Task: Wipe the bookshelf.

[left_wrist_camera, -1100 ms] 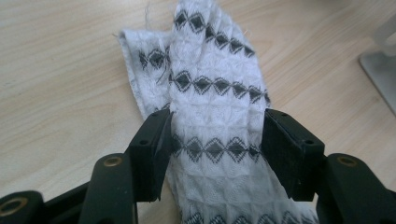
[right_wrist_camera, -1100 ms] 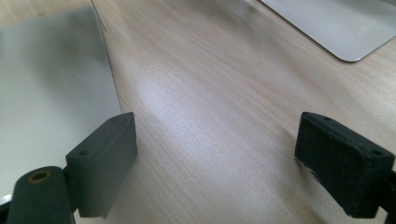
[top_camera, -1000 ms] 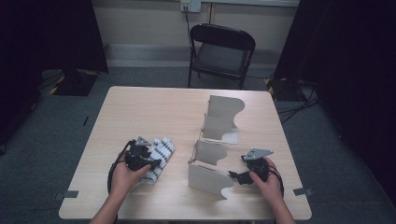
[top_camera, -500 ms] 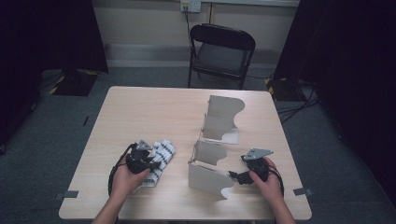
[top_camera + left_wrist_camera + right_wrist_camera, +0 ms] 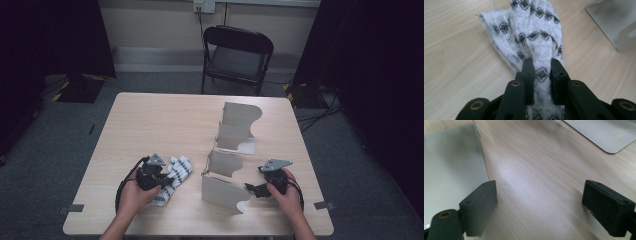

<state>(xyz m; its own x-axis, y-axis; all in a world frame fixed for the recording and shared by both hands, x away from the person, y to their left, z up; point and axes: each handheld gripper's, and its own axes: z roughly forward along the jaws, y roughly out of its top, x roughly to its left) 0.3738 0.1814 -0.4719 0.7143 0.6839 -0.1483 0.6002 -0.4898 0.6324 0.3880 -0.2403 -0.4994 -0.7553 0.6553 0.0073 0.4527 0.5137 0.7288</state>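
Sock (image 5: 534,42), white knit with dark diamond bands, is pinched between the jaws of the left gripper (image 5: 541,68); the jaws have just been closing, and the bunched fabric now fills the narrow gap between the two black pads, which press on it from both sides. Beyond the jaws the sock fans out flat on the wooden table (image 5: 454,50). In the high view the left gripper (image 5: 159,181) sits on the near end of the sock (image 5: 172,175), held by the person's left hand (image 5: 132,197), and its black cable loops just left of the sock.

To the right of the sock, near but not touching it, stands a grey metal bookend (image 5: 222,187) whose upright plate faces the near table edge, with a second plate rising behind it. A corner of this metal shows at the upper right of the left gripper view (image 5: 614,20). Farther from the sock, toward the far side of the table, a second grey bookend (image 5: 240,127) stands apart from the first. Nothing lies in either bookend.

Right of the nearer bookend, the right gripper (image 5: 257,189) rests in the person's right hand (image 5: 287,197), jaws set wide apart over bare wood with nothing between them. In the right gripper view its left jaw stands just beside a grey metal plate (image 5: 449,170).

Beyond the table, well away from the sock, a black folding chair (image 5: 237,55) faces it.
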